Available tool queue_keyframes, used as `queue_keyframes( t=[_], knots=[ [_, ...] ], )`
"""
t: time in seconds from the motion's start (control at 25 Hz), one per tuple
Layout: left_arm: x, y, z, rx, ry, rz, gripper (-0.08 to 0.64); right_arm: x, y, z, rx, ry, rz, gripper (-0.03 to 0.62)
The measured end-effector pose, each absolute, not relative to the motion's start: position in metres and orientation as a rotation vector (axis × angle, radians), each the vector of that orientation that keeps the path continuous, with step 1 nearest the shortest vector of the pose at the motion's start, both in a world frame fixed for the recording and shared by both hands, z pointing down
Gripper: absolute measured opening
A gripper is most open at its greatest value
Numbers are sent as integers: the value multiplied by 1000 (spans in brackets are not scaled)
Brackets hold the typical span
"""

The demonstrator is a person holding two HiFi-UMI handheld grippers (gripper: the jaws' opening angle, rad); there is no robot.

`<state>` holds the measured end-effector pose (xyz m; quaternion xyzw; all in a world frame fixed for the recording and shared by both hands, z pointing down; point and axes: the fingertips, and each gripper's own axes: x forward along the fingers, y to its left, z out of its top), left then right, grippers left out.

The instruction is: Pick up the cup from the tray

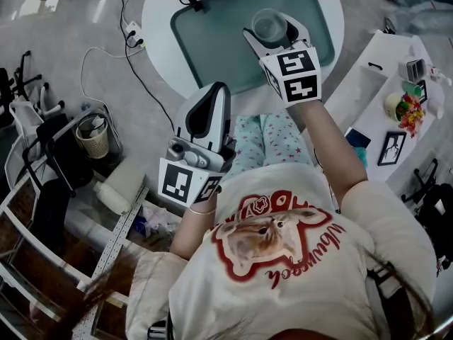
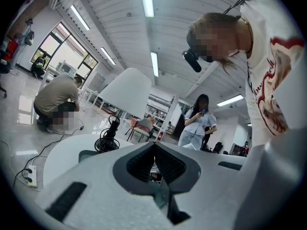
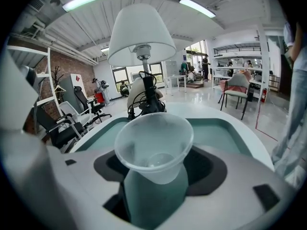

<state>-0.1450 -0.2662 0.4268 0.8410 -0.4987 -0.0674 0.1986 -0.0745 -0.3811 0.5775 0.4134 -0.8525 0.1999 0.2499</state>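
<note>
A clear plastic cup (image 1: pixel 267 21) is held upright between the jaws of my right gripper (image 1: pixel 272 31), which is shut on it above the teal tray (image 1: pixel 212 44). In the right gripper view the cup (image 3: pixel 153 145) fills the middle, its rim wide open and its narrow base pinched between the pads, with the tray (image 3: pixel 225 128) behind and below it. My left gripper (image 1: pixel 211 108) is drawn back near the person's body, away from the tray. Its jaws (image 2: pixel 154 153) are pressed together with nothing between them.
The tray lies sunk into a round white table (image 1: pixel 159 20). A white lamp (image 3: pixel 141 37) with coiled cable stands at the table's far side. A power strip (image 1: pixel 132 29) and a waste basket (image 1: pixel 93 137) are on the floor at left; a cluttered side table (image 1: pixel 396 105) is at right.
</note>
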Motion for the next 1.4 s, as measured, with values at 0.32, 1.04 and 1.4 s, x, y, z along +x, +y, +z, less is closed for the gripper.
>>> queue_keyframes(
  t=[0.32, 1.04, 1.4],
  knots=[
    [-143, -263, 426, 2355, -1397, -192, 14, -75, -381, 578, 1135, -2309, 544, 290],
    [-129, -275, 395, 2444, -1384, -215, 14, -49, -374, 516, 1175, -2315, 541, 290],
    [-123, -274, 384, 2473, -1373, -218, 14, -43, -366, 485, 1187, -2330, 532, 290]
  ],
)
